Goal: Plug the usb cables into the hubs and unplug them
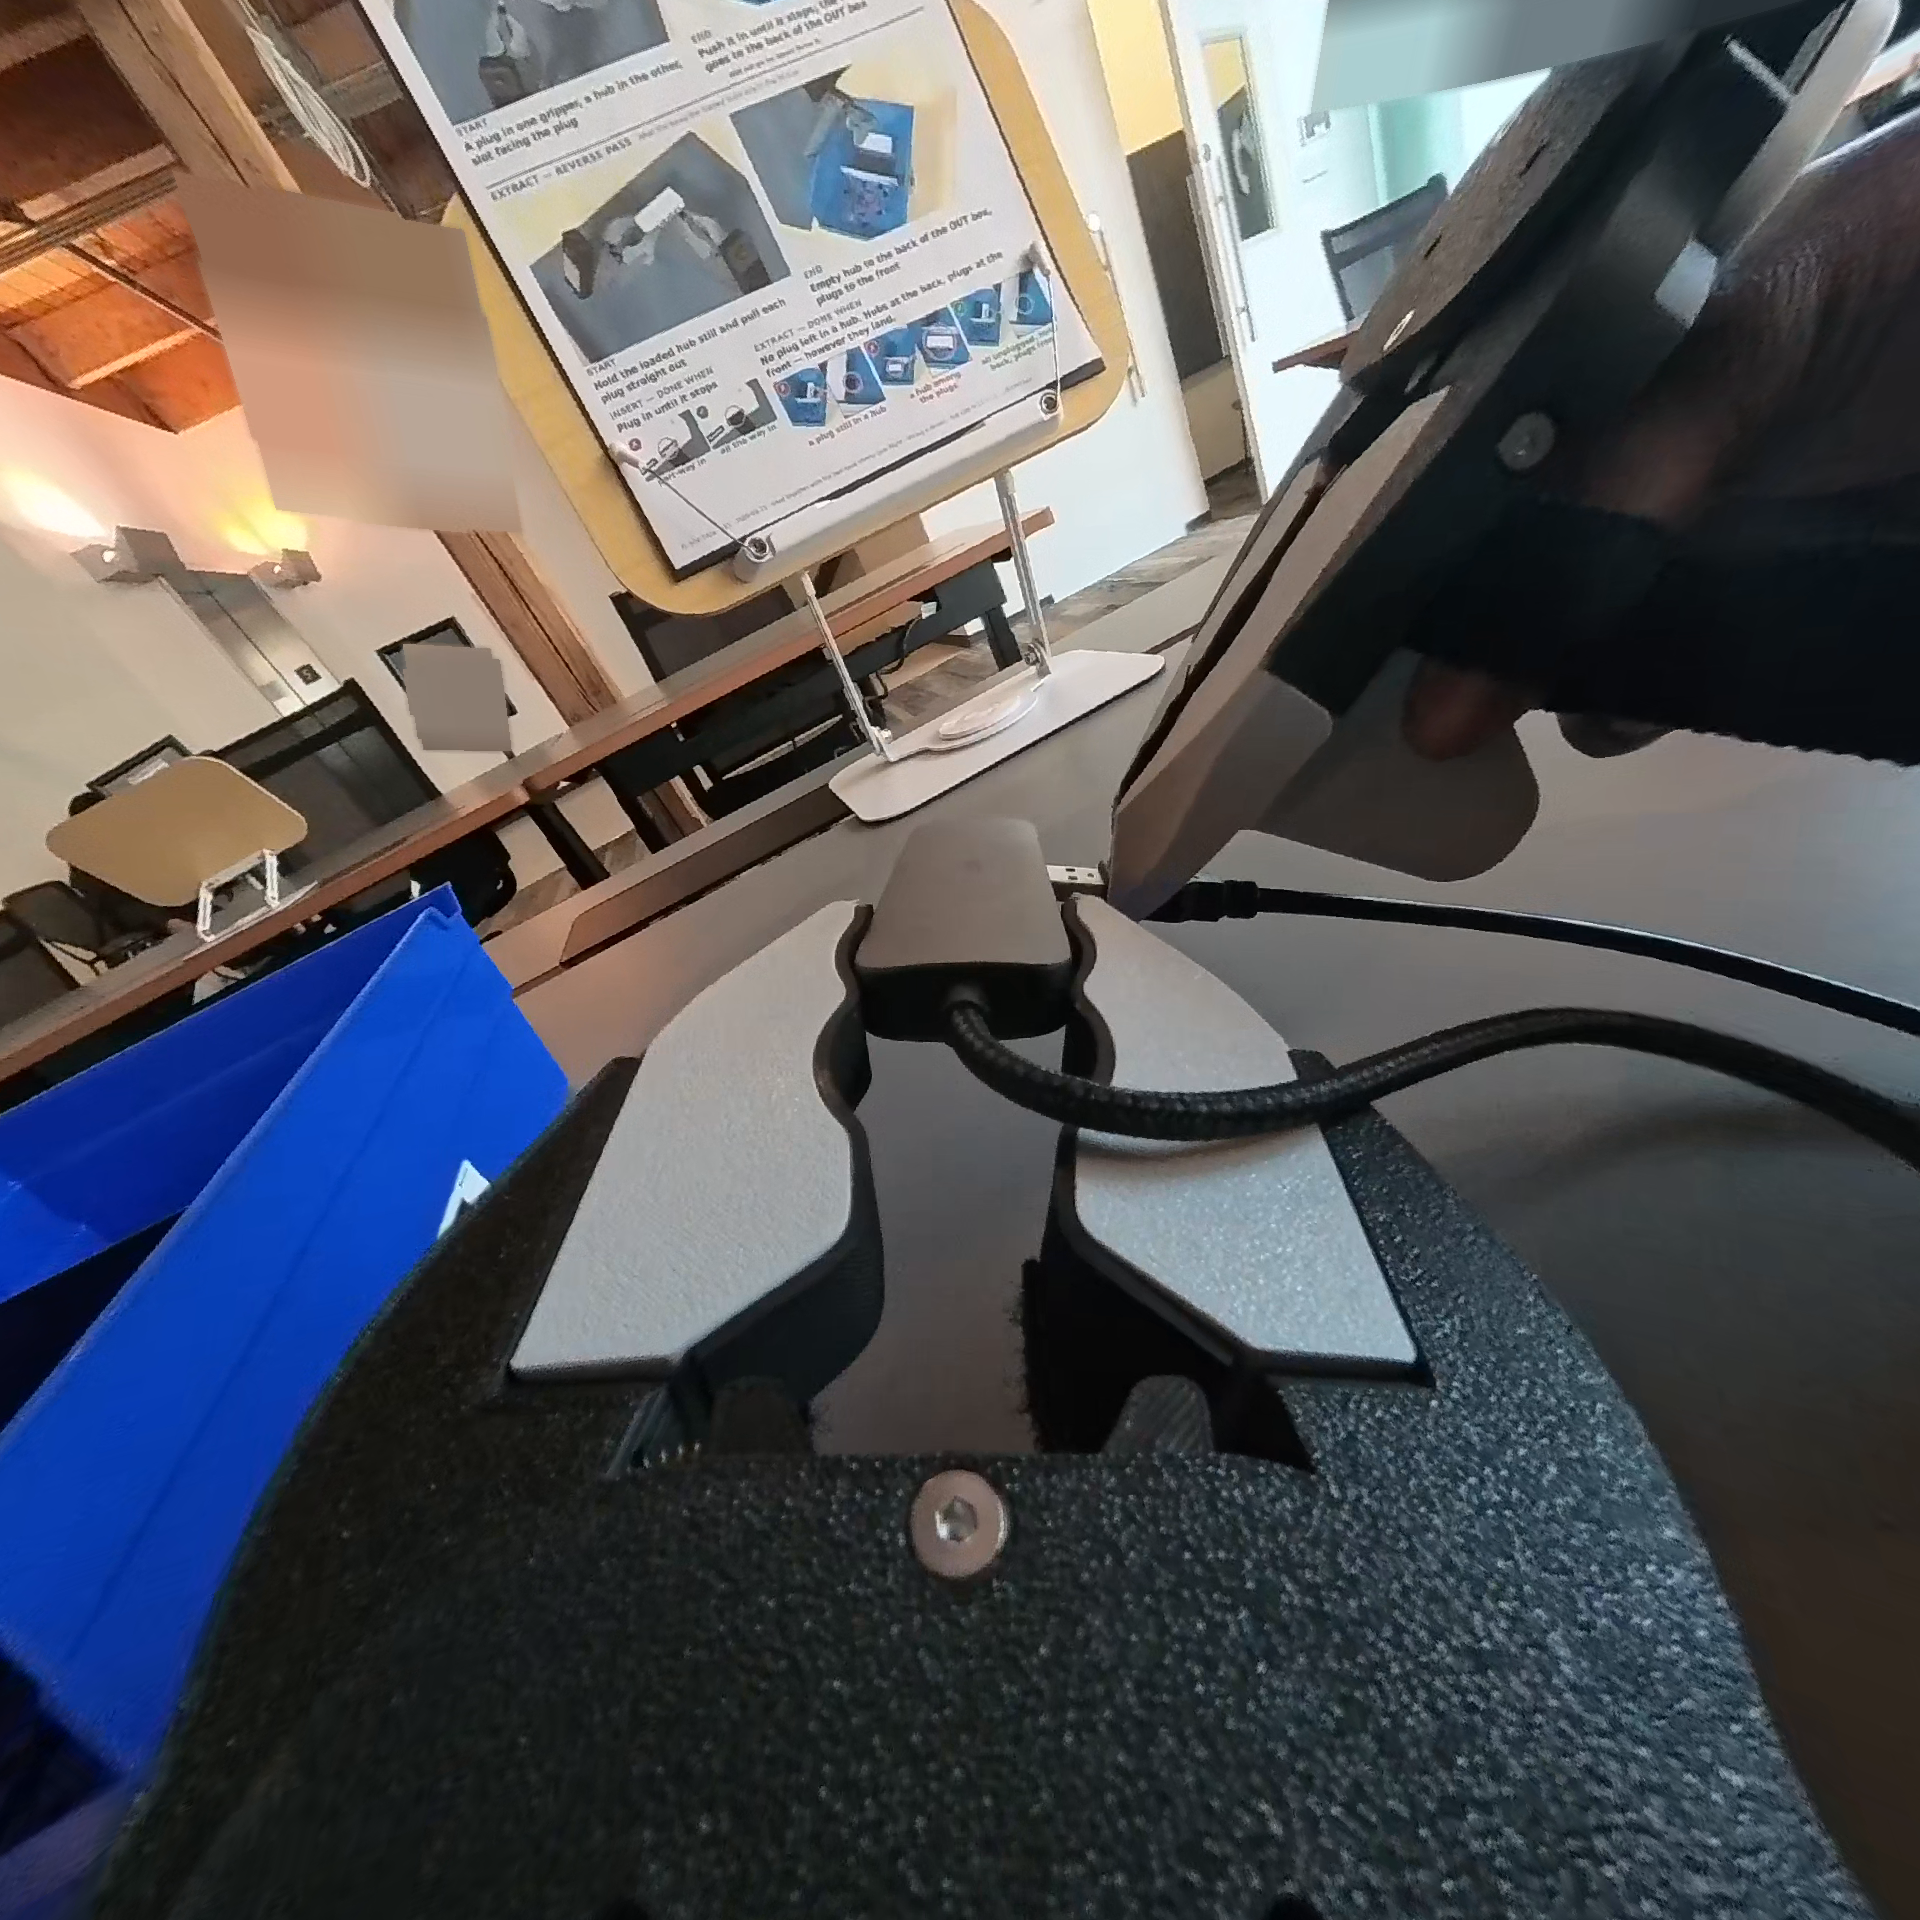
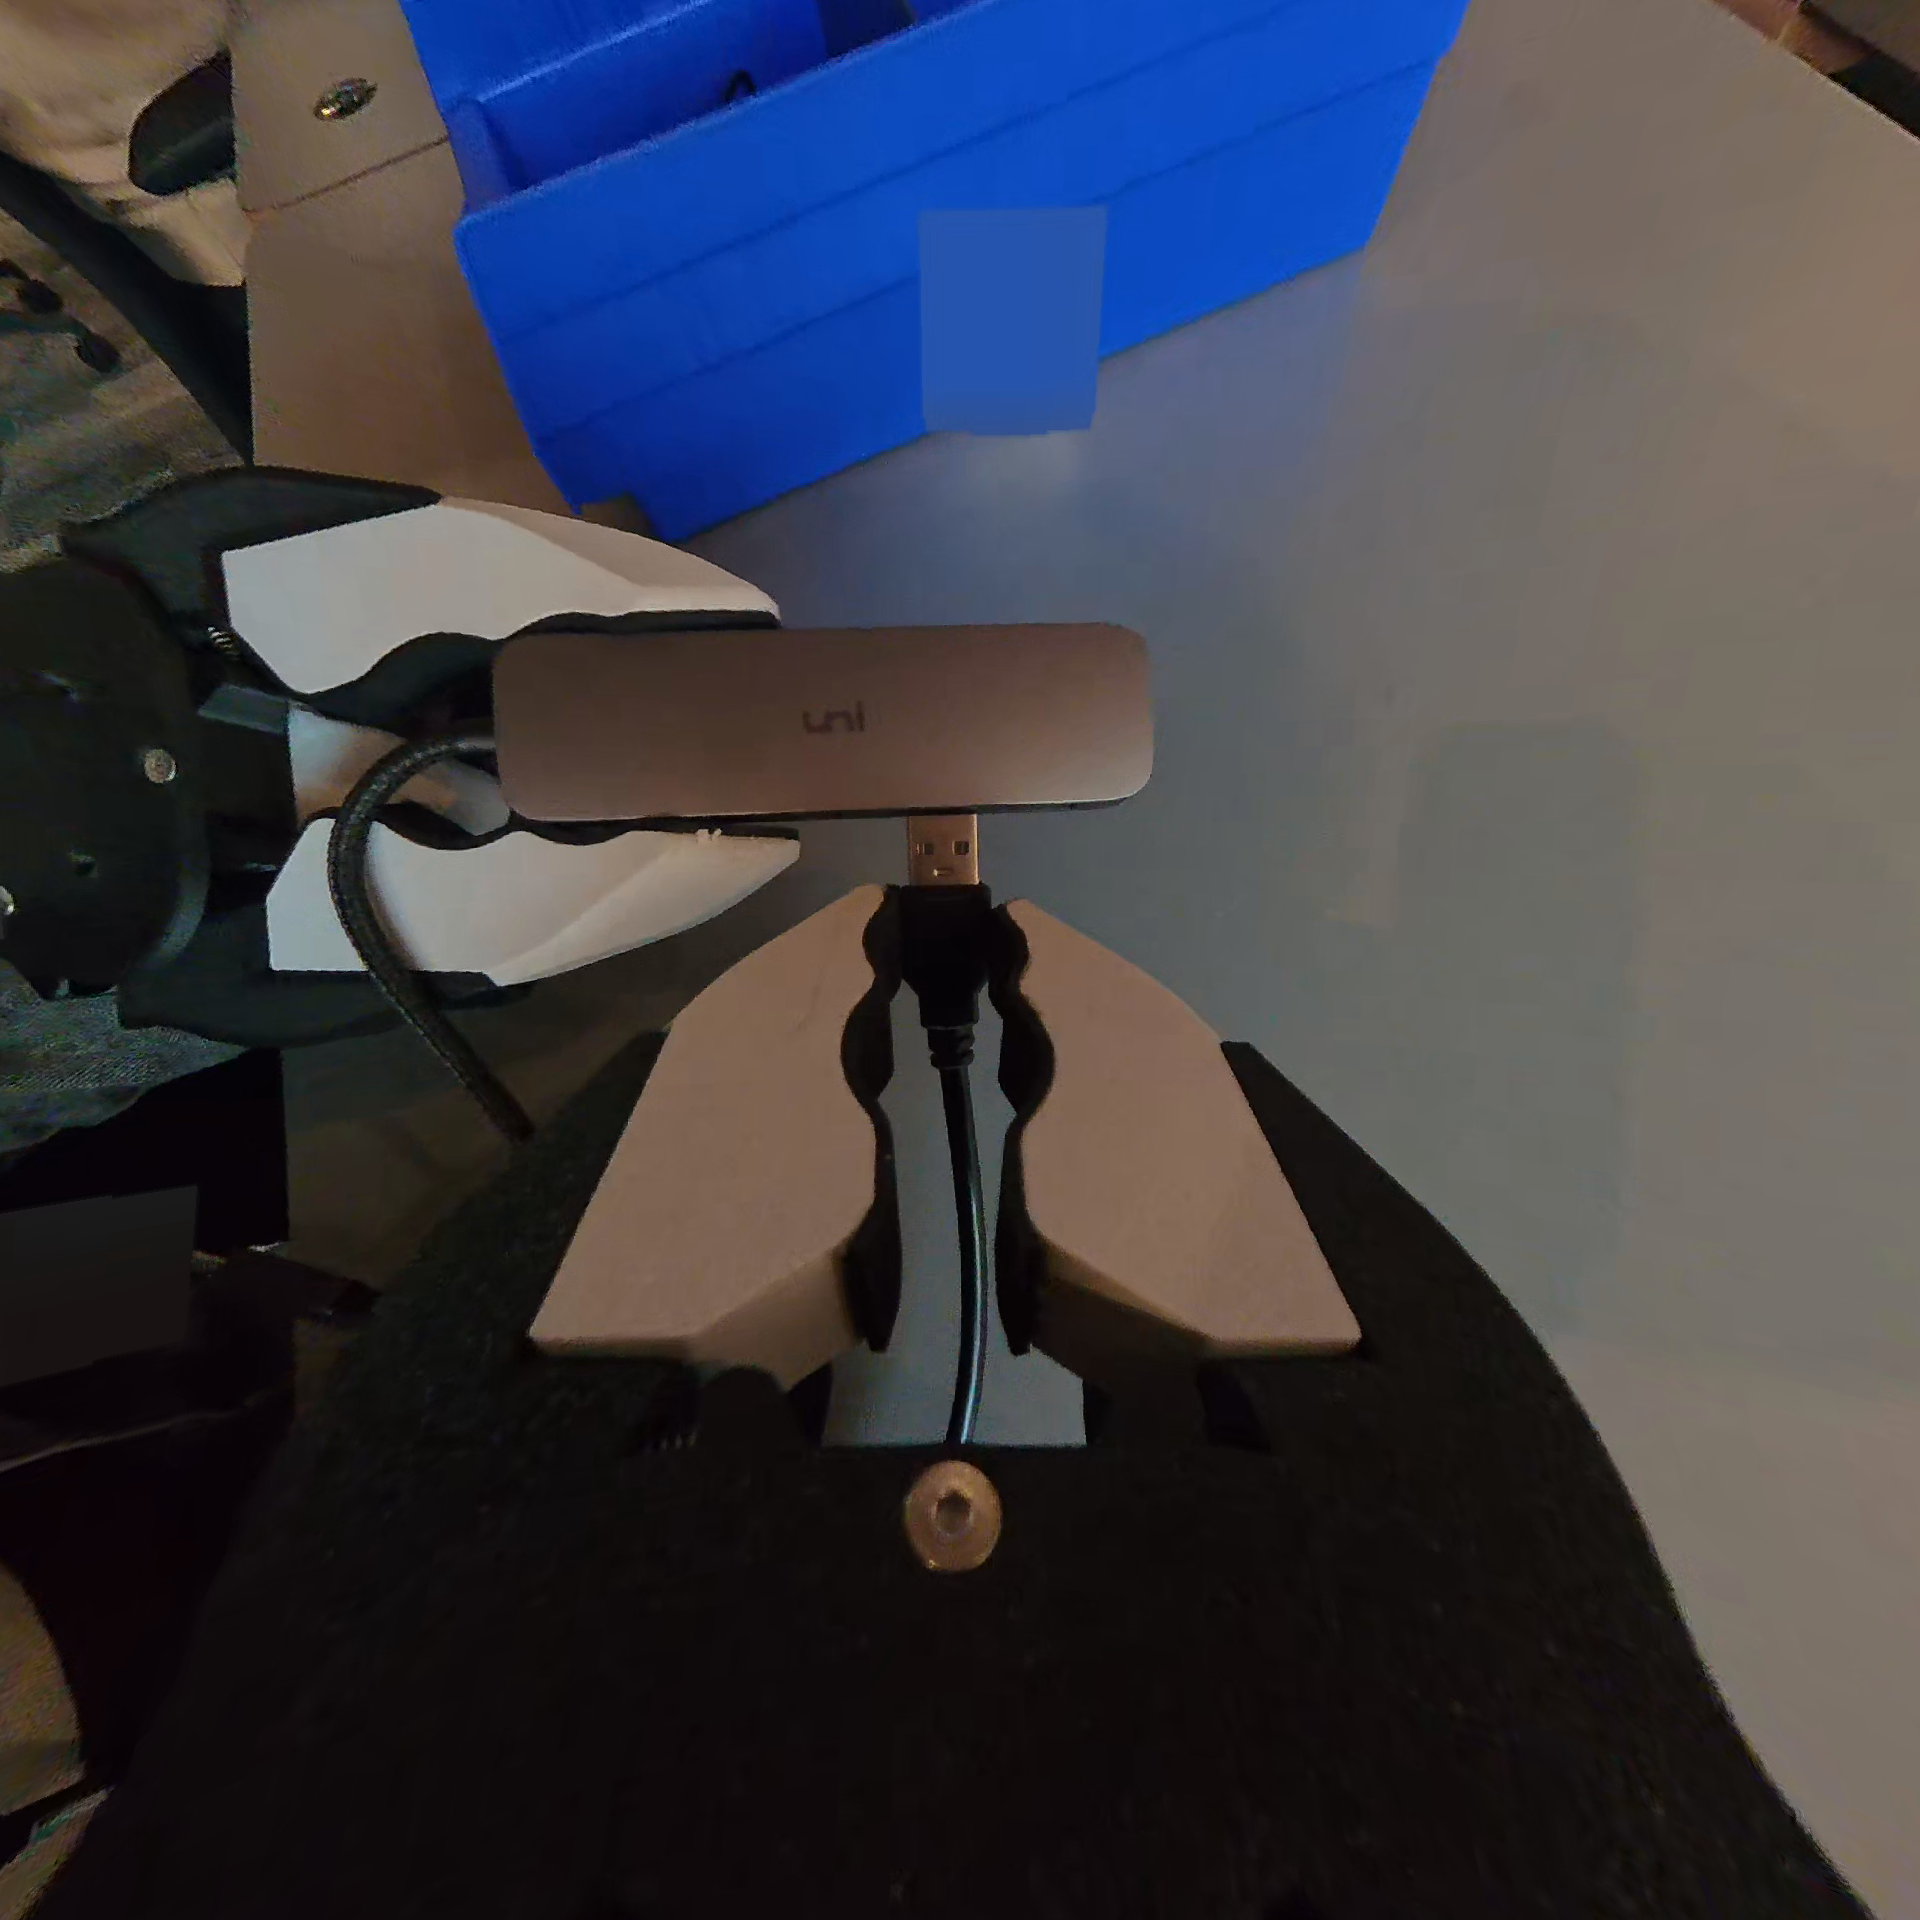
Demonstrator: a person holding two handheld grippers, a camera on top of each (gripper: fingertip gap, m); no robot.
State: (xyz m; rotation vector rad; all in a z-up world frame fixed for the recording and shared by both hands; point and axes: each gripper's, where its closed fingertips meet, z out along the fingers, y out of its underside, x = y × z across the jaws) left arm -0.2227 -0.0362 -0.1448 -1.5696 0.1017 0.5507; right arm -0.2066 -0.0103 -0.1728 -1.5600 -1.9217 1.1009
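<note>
1. Grey hub is clamped at its cable end by left gripper, above the table
2. USB plug is clenched in right gripper, tip at the hub's side port; depth cannot be told
3. Risk: jamming if plug is tilted; hub may be pivoted by an end-only grip

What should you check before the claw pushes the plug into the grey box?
1. Left claw holds the grey hub firmly: ok, shut on its cable end.
2. Right claw grips the USB plug: ok, shut on the black part, metal tip sticking out.
3. Plug pointing at the hub's long side: ok in the right wrist view.
4. Plug fully in: not ok, much of the metal tip still shows.
5. Plug lined up with a slot: cannot tell, the slots are hidden.
6. Braided hub cable and thin plug cable not snagged: ok, both hang loose.
</note>
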